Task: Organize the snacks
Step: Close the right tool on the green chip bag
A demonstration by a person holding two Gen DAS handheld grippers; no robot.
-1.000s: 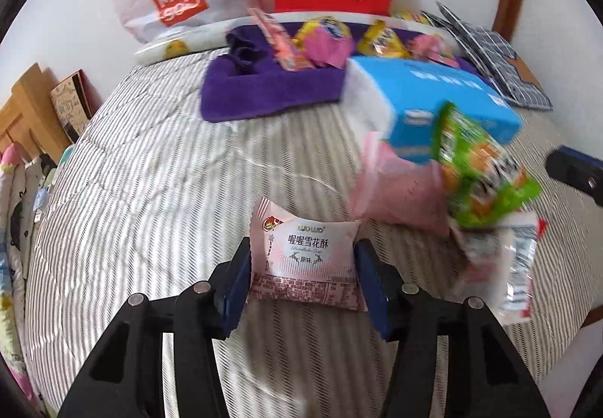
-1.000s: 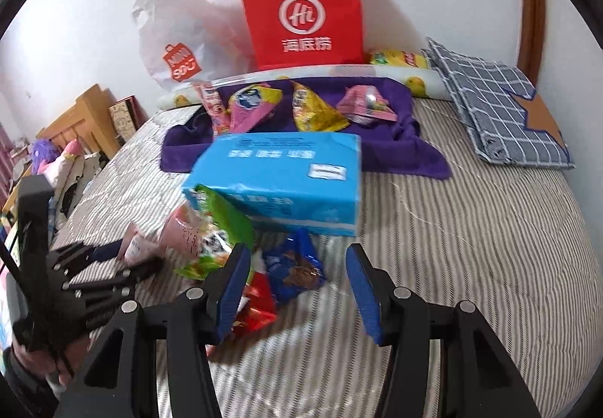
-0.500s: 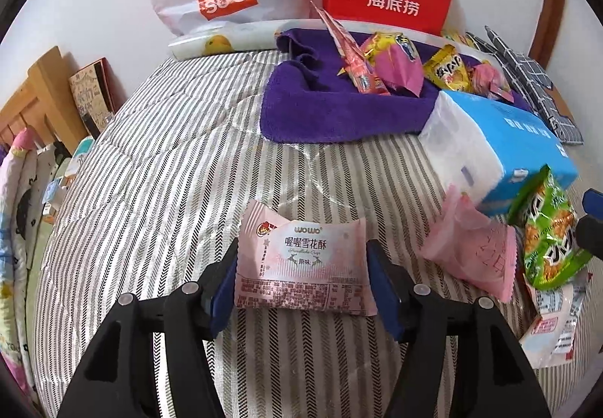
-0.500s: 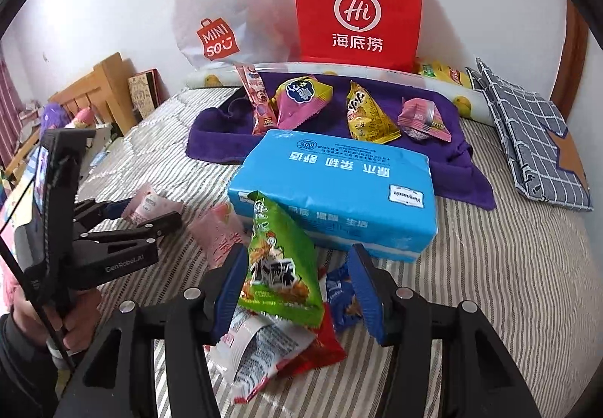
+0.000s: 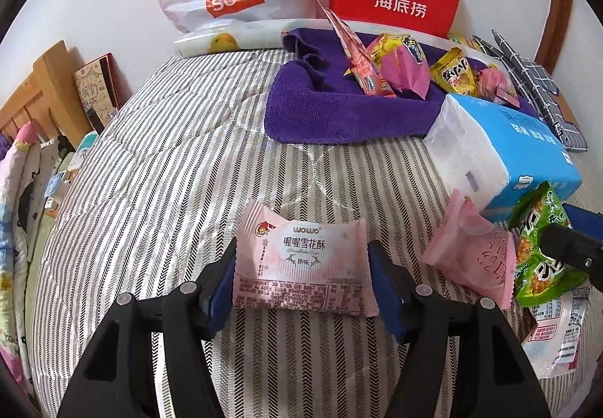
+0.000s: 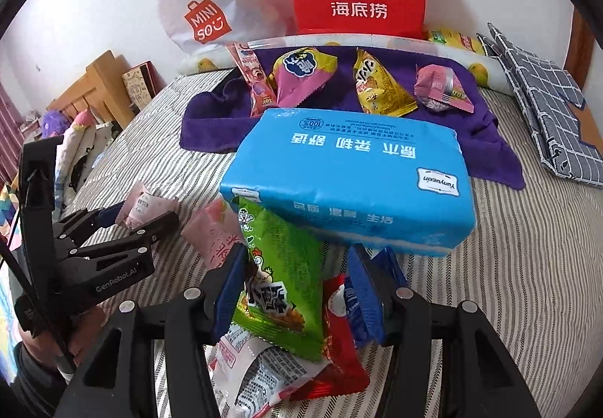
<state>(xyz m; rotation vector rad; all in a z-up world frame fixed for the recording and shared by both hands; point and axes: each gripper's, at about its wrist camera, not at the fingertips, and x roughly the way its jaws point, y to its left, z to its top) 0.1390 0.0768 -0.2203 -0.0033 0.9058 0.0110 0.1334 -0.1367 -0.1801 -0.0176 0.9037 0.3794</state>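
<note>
Near the blue tissue pack [image 6: 350, 176], the left hand-held gripper [image 5: 301, 267], jaws just widened, releases a pale pink snack packet [image 5: 303, 263]; the right hand-held gripper [image 6: 297, 290] (jaws apart) straddles a green crinkly snack bag [image 6: 280, 278], likely next to grasp.

Pink nougat packet [image 5: 301, 263] lies flat; green snack bag [image 6: 280, 274] apparently tops a pile.
</note>
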